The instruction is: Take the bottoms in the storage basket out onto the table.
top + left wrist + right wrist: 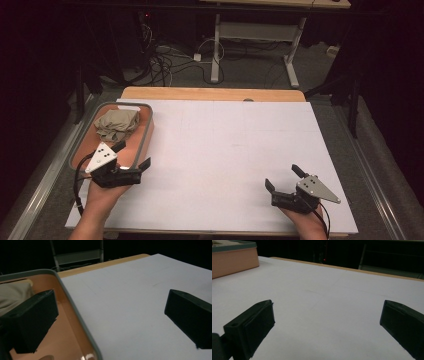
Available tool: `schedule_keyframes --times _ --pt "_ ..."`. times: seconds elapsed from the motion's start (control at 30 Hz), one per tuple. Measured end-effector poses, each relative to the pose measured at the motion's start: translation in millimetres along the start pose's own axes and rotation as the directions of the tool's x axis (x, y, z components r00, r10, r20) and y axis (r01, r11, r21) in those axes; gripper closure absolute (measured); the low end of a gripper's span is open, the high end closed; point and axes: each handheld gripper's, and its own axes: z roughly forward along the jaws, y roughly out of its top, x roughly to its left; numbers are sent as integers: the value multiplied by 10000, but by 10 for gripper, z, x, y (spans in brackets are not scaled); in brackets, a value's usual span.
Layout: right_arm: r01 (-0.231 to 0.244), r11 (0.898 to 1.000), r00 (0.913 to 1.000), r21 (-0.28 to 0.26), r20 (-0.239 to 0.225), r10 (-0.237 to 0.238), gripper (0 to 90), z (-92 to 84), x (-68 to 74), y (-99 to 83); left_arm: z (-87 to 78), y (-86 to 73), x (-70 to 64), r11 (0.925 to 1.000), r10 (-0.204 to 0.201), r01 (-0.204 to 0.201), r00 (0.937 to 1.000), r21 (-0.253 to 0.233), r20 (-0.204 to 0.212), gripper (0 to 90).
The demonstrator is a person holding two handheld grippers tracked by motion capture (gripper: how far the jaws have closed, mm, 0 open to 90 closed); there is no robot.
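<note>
From the high view, the left tongs (133,155) hang wide open and empty over the near right rim of the tray (146,137) at the left of the white surface (225,150), with a crumpled beige cloth (116,124) lying in the tray's far half, while the right tongs (284,177) sit near the surface's near right corner, also spread wide and holding nothing. In the left gripper view, the jaws straddle the tray's grey rim (80,317), one jaw over the orange tray floor near the cloth (12,296), the other over the white surface. In the right gripper view, the open jaws frame bare white surface, and the tray (233,261) stands at the far left.
</note>
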Motion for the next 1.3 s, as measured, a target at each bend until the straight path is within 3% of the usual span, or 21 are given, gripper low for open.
schedule_keyframes --times 0.47,0.7,1.07,1.3 --pt "-89 10000 10000 -7 9 89 3 -8 -18 -5 -203 -88 452 9984 -370 415 9927 371 -1144 0" --pt "-111 9999 9999 -2 25 111 3 -9 -34 -6 -266 -127 584 9970 -552 619 9892 455 -1360 0" --pt "-189 9998 9998 0 118 189 3 -27 -81 -9 -415 -235 870 9922 -979 1112 9749 564 -1998 0" --pt "-164 9999 9998 -42 77 164 3 -22 -69 -8 -420 -252 898 9910 -1207 1298 9727 332 -1980 0"
